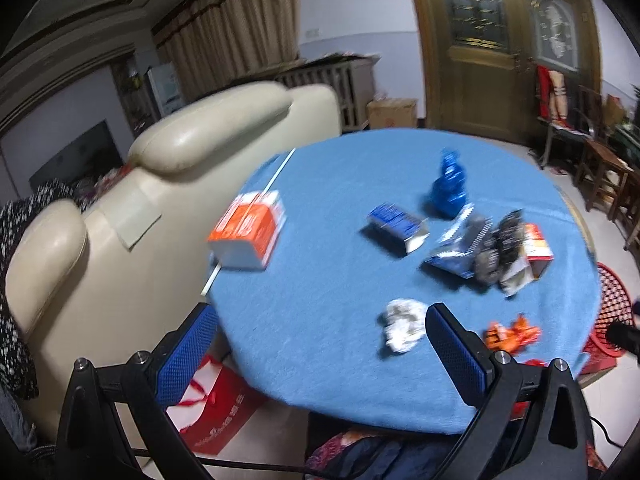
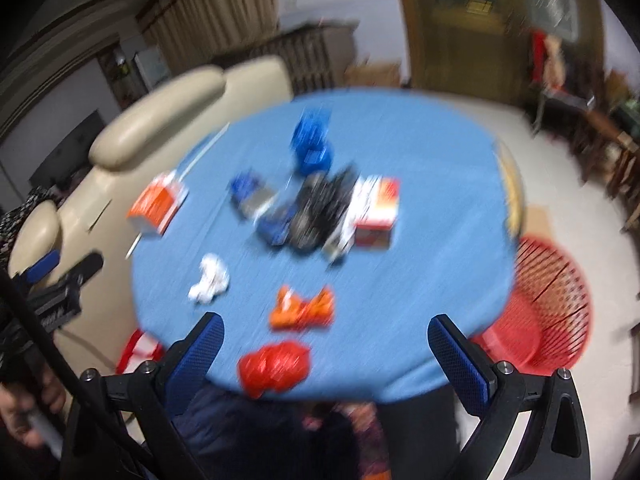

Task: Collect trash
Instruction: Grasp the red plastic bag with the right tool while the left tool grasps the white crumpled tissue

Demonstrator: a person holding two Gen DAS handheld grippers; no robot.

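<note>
Trash lies scattered on a round table with a blue cloth [image 1: 340,360]. In the left wrist view I see a crumpled white paper [image 1: 402,324], an orange wrapper [image 1: 512,334], an orange-and-white box [image 1: 250,232], a blue carton [image 1: 396,226], a blue bag [image 1: 450,184] and a pile of dark wrappers [image 1: 496,250]. The blurred right wrist view shows the white paper [image 2: 210,280], the orange wrapper [image 2: 304,308] and a red crumpled bag [image 2: 276,366] at the near table edge [image 2: 400,388]. My left gripper [image 1: 320,354] and right gripper [image 2: 326,356] are both open and empty above the near edge.
A red mesh basket [image 2: 548,308] stands on the floor right of the table. A cream sofa [image 1: 120,208] is close on the left, with a red gift bag [image 1: 216,412] on the floor beside it. Wooden chairs [image 1: 600,168] stand at the far right.
</note>
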